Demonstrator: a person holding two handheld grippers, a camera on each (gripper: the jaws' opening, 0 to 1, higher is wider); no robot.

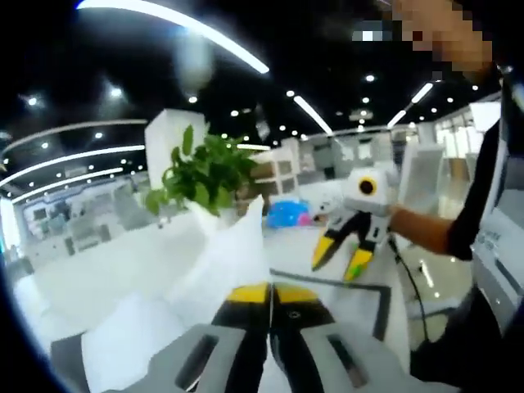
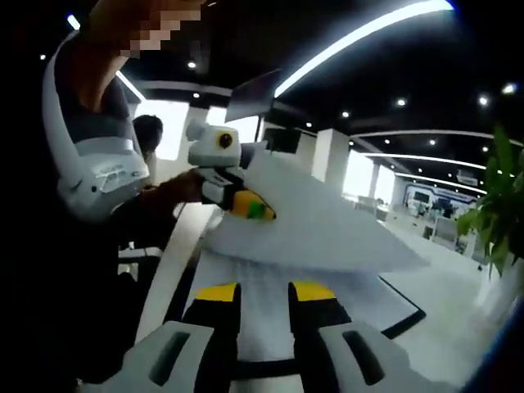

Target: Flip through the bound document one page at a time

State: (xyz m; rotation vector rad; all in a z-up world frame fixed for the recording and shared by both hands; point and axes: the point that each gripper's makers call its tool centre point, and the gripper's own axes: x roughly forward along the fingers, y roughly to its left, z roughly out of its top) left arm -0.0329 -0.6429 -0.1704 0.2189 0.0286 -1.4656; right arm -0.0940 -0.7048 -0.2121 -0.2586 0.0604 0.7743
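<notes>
Blocking plant (image 1: 205, 172) – lifted page (image 1: 221, 254), left tongs (image 1: 270, 299) clamped

You are standing in a large open-plan office or showroom hall; the dark ceiling (image 1: 327, 49) above you carries long curved light strips (image 1: 176, 24) and many small round spotlights; white square pillars (image 2: 332, 155) rise between rows of pale, glass-fronted bays at the far side; you work at a long white table (image 1: 90, 270) with a dark mat (image 2: 405, 321) on it; a leafy green potted plant (image 1: 205, 173) stands on the table near you; some blue and pink objects (image 1: 288, 215), too blurred to name, sit farther back.
</notes>
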